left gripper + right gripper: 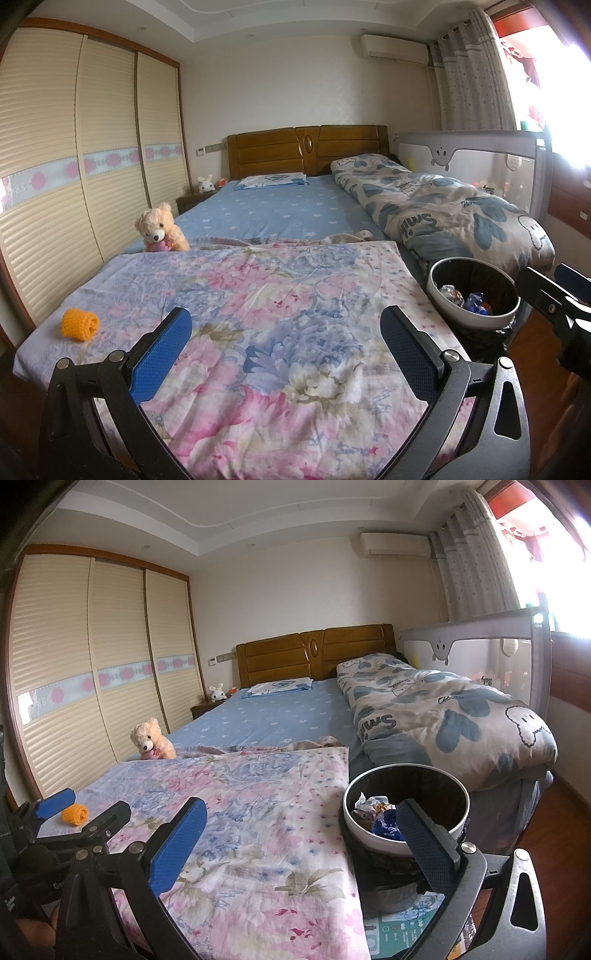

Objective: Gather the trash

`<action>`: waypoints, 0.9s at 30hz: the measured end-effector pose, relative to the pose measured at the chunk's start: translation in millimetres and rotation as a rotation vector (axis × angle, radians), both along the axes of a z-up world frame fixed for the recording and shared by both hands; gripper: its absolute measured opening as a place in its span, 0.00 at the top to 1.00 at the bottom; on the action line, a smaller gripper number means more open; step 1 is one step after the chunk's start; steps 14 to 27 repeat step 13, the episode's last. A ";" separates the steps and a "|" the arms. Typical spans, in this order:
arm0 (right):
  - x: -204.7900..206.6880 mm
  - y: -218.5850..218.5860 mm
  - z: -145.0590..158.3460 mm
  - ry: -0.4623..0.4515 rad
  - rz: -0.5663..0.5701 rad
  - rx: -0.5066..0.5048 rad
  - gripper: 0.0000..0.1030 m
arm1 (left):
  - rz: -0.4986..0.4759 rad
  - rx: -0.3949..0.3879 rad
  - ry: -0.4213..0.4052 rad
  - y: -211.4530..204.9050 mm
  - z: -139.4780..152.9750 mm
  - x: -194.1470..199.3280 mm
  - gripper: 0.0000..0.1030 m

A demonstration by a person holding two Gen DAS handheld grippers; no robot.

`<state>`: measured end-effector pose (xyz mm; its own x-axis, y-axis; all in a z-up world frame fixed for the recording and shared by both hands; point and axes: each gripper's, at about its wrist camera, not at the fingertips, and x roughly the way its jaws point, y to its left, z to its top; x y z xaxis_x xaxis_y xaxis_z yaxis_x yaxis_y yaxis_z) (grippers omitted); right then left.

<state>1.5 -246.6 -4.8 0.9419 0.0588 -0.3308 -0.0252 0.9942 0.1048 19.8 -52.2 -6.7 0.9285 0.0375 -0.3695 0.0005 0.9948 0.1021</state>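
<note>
A round trash bin [439, 302] with a white rim and dark liner stands at the bed's right side; it also shows in the right wrist view [463, 814]. Crumpled wrappers [466, 298] lie inside it, seen in the right wrist view too [373, 805]. My left gripper [286, 343] is open and empty above the floral sheet [266, 295]. My right gripper [301, 836] is open and empty, its right finger over the bin's near rim. An orange knitted roll [80, 324] lies on the sheet's left corner, also in the right wrist view [75, 814].
A teddy bear [160, 229] sits at the bed's left edge. A folded patterned quilt [443, 206] lies along the right side, with a grey bed rail [480, 147] behind it. Sliding wardrobe doors [74, 166] line the left wall. Wooden floor [554, 830] shows at the right.
</note>
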 end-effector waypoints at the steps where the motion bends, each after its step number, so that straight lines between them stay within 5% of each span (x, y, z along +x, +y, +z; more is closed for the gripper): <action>1: 0.1 -0.1 0.1 0.000 0.000 0.001 0.00 | -0.001 -0.001 0.001 0.3 0.1 0.7 0.00; 27: -0.4 8.5 -9.7 0.026 0.007 -0.001 0.00 | -0.001 -0.005 0.004 -1.5 -2.7 -0.8 0.00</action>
